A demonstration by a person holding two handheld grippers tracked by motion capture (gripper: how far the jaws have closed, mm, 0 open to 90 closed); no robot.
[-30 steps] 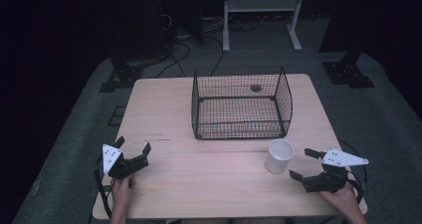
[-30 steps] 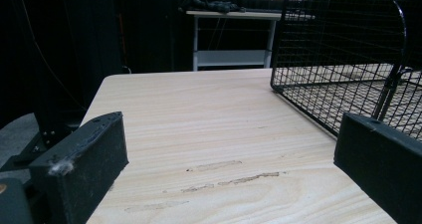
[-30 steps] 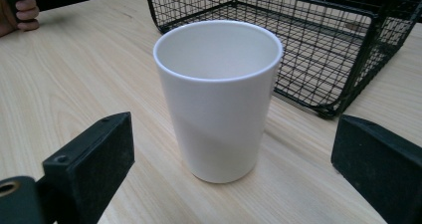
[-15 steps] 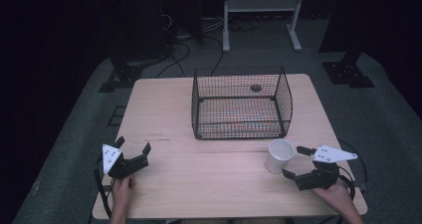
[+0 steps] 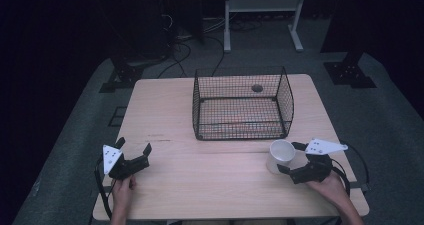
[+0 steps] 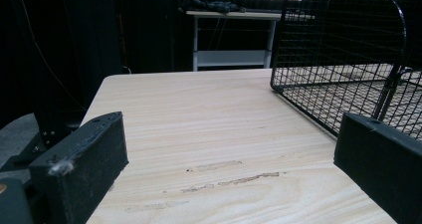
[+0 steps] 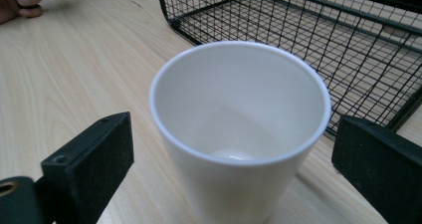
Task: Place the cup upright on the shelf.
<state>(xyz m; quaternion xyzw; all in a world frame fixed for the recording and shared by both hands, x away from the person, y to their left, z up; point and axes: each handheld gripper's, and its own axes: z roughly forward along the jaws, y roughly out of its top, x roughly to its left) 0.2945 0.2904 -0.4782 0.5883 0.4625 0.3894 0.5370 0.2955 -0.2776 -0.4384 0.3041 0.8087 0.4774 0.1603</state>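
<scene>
Two risks, high view: the white cup [image 5: 281,155] stands upright near the table's [image 5: 165,115] front right, just in front of the wire basket [image 5: 242,105]; the right gripper [image 5: 295,160], spread wide, could knock it over if it closes off-centre.
Left gripper view: left gripper [image 6: 224,159] spread, holding nothing, well apart from the cup.
Right gripper view: cup between the parted jaws, neither touching; one jaw landing first would shove it toward the basket.
</scene>
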